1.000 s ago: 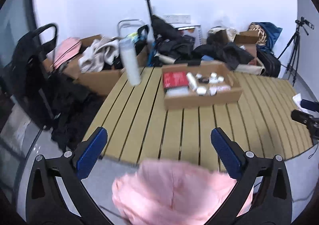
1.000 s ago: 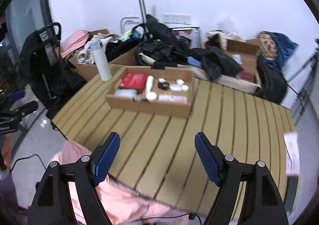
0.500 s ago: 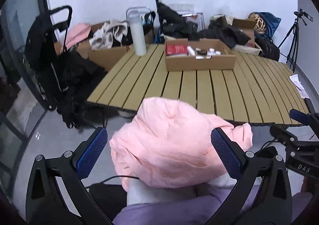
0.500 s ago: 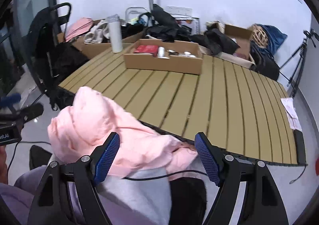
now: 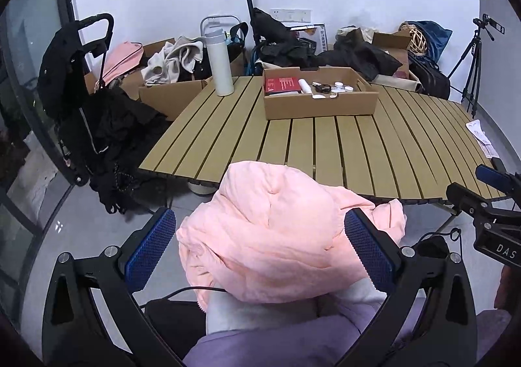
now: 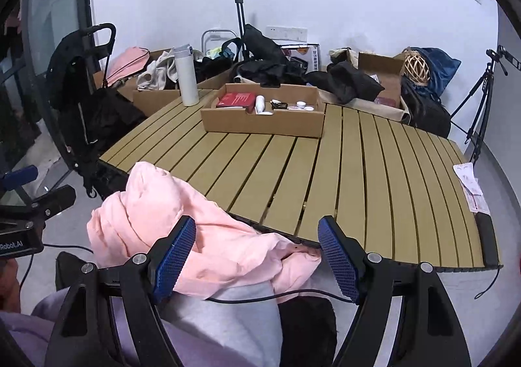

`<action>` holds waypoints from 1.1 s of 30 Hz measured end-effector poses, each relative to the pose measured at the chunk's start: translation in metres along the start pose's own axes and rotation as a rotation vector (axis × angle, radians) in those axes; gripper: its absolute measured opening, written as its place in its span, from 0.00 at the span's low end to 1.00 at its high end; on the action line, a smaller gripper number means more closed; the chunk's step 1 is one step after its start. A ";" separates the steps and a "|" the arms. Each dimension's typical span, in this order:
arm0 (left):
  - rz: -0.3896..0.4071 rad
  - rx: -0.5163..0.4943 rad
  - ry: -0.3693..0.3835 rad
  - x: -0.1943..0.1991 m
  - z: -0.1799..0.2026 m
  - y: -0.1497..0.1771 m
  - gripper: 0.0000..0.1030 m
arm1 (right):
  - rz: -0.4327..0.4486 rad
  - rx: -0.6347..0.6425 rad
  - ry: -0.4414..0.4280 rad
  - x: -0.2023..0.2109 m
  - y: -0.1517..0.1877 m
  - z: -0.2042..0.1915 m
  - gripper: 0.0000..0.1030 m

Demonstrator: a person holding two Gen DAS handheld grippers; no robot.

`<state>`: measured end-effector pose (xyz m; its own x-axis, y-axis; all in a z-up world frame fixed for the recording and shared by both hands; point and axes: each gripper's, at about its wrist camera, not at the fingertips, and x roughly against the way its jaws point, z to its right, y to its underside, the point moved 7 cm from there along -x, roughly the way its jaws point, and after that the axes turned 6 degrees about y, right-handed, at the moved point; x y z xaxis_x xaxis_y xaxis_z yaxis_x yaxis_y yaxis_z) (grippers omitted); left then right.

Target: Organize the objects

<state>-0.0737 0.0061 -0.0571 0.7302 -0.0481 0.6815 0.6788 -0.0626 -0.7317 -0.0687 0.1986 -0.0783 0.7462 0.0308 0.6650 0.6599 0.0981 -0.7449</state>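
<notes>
- Pink garment [image 5: 270,236] is lying bunched on the person's lap, just off the near edge of the slatted table [image 5: 325,145]; a loose end is trailing rightward under that edge.
- Left gripper [image 5: 260,249] is standing with jaws wide apart, one on either side of the bundle; pads do not appear to be pressing the cloth, so nothing is being held.
- Right gripper [image 6: 257,259] is also gaping, hovering over the trailing fabric near the table's near edge; nothing is clamped.
- Step in hand, as judged: taking hold of the garment to lift it onto the table for folding.
- To do it well: each gripper should be biting a single edge or seam, not the thick crumpled middle, which would likely be slipping or dragging in layers.
- A thin black cable [image 6: 247,298] is running under the cloth on the lap; keep it out of the pinch.
- Cardboard tray [image 5: 320,103] and white bottle [image 5: 219,64] are sitting toward the far edge; near slats are offering room to spread.
</notes>
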 end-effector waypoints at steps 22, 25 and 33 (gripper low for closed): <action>0.029 -0.003 0.017 0.005 0.000 -0.003 1.00 | -0.008 0.007 -0.009 0.000 0.002 -0.002 0.79; 0.029 -0.001 0.016 0.006 0.000 -0.002 1.00 | -0.009 0.007 -0.007 0.000 0.002 -0.001 0.79; 0.031 -0.002 0.016 0.007 -0.001 -0.001 1.00 | -0.015 -0.007 -0.001 -0.001 0.001 0.007 0.79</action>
<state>-0.0699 0.0047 -0.0514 0.7498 -0.0663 0.6583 0.6554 -0.0623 -0.7527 -0.0689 0.2054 -0.0796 0.7360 0.0306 0.6763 0.6717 0.0919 -0.7351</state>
